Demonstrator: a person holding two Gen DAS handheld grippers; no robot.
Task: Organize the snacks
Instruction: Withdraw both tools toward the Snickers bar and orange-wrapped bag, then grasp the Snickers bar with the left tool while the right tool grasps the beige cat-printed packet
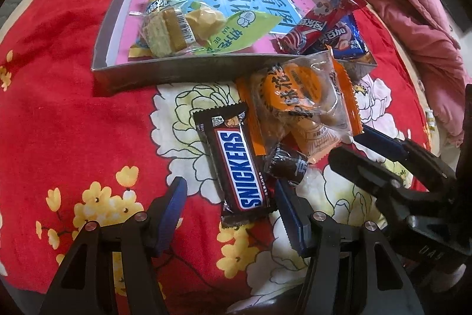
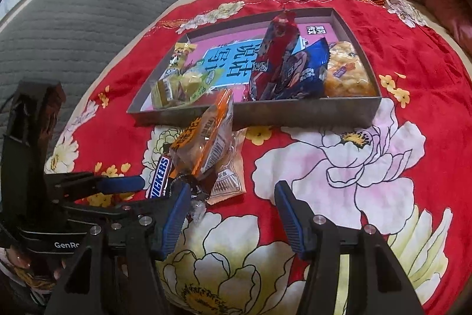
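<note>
- Blue-padded fingers of the left hand-held gripper (image 1: 230, 214) stand apart, nothing pressed between them; the Snickers bar (image 1: 240, 164) lies on the bed between the tips, its lower end just beside the right-side finger.
- Jaws of the right hand-held gripper (image 2: 231, 211) are likewise apart over bare red floral blanket (image 2: 339, 167); its left finger sits beside a small dark wrapped candy (image 1: 287, 166).
- Brown wrapper, blue panel, white "SNICKERS" lettering.
- Just beyond, clear packets with orange ends (image 1: 301, 99) holding round pastries are piled together, the top one leaning on the box's near wall.
- Farther off, a shallow grey cardboard box (image 1: 165, 71) with a pink, Chinese-printed floor holds a wafer pack (image 1: 165, 31), a green-and-yellow candy bag (image 1: 224, 28), red and blue wrappers (image 1: 321, 25) and a bag of yellow puffs (image 2: 346, 73).
- A pink quilt (image 1: 407, 8) lies bunched behind.
</note>
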